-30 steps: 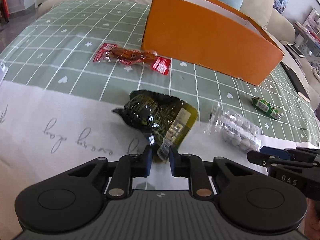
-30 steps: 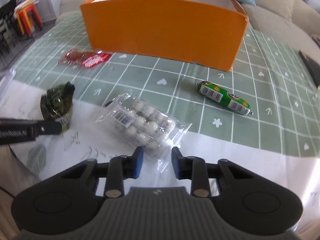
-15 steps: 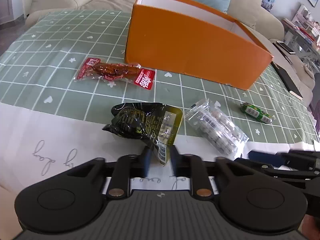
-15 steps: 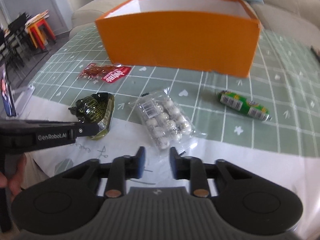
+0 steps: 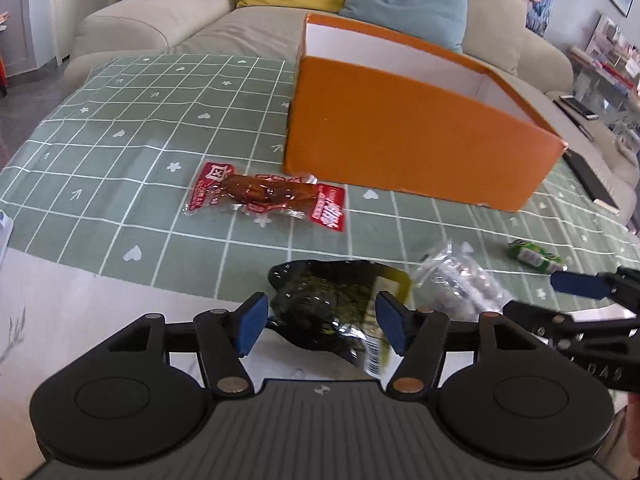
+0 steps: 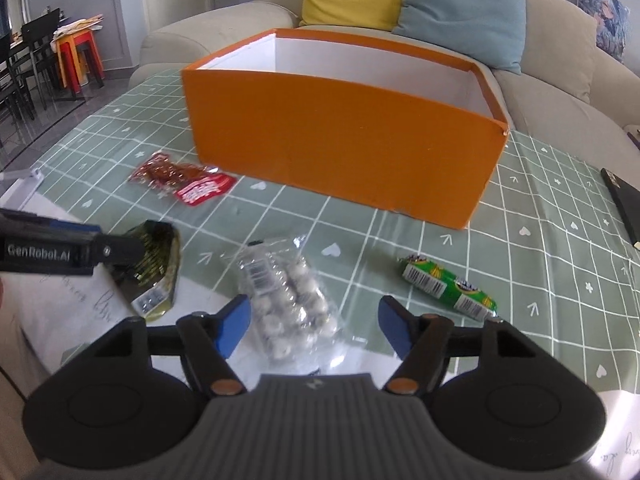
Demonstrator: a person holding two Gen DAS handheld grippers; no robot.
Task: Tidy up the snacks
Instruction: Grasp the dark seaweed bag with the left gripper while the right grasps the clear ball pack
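Both claws spread, lined up for the pick.
Left gripper (image 5: 319,328) just opened wide around the dark pack (image 5: 332,308), pads clear of it; right gripper (image 6: 313,330) likewise over the clear bag (image 6: 286,300), untouched. Both snacks on the table, short of the box (image 6: 344,140). Next, probably: close, lift, drop in.

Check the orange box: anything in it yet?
Cannot tell fully. The orange box is open-topped and only bare white inner walls show; its floor is hidden. All four snack packs lie outside on the tablecloth.
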